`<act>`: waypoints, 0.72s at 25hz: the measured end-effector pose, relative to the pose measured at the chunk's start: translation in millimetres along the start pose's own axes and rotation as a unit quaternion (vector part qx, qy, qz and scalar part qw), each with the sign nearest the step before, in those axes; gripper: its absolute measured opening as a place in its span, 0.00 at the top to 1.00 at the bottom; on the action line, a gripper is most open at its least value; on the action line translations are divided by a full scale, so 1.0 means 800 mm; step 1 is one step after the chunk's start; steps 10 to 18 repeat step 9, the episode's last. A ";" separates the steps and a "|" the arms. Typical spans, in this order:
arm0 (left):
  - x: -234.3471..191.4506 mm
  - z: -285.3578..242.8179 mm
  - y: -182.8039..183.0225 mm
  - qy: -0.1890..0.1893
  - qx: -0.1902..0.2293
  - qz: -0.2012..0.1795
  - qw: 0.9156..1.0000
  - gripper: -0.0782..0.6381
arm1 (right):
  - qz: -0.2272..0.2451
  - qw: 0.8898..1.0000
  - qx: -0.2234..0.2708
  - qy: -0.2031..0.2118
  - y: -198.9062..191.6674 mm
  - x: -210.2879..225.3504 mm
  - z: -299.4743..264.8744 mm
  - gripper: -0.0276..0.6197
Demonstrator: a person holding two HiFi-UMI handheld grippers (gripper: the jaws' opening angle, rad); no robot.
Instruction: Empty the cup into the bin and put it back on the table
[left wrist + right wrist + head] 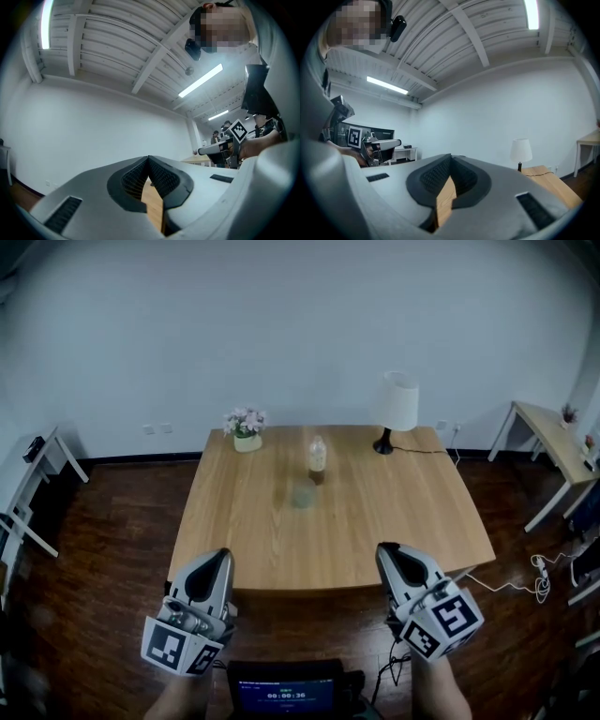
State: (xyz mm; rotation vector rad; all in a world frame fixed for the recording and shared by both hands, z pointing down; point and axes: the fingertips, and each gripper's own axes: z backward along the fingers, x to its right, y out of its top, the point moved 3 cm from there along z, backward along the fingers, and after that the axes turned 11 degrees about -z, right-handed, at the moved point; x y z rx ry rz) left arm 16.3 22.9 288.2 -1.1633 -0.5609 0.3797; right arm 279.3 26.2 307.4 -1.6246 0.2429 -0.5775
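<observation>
A small pale upright cup (318, 457) stands on the wooden table (234, 540), near its far middle. Just in front of it lies a faint greenish round patch (303, 495), too dim to identify. My left gripper (221, 557) hovers at the table's near left edge, jaws shut with nothing between them. My right gripper (386, 551) is level with it at the near right edge, also shut and empty. Both are well short of the cup. In the left gripper view the left gripper (149, 161) has its ribbed pads meeting at the tip. In the right gripper view the right gripper (451, 159) looks the same. No bin is in view.
A white lamp (397, 404) stands at the table's far right and a flower pot (247, 427) at its far left. A side table (553, 442) is at the right wall and a rack (37, 465) at the left. Cables (539, 573) lie on the floor. A small screen (286, 695) sits below me.
</observation>
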 end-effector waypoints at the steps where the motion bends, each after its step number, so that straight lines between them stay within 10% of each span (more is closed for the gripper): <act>1: 0.000 0.000 -0.001 0.000 0.000 0.002 1.000 0.89 | 0.000 1.000 0.000 0.001 0.000 -0.001 -0.001 0.96; 18: 0.012 0.001 -0.002 -0.010 0.005 -0.013 1.000 0.89 | 0.007 1.000 -0.002 0.006 -0.004 -0.012 -0.009 0.96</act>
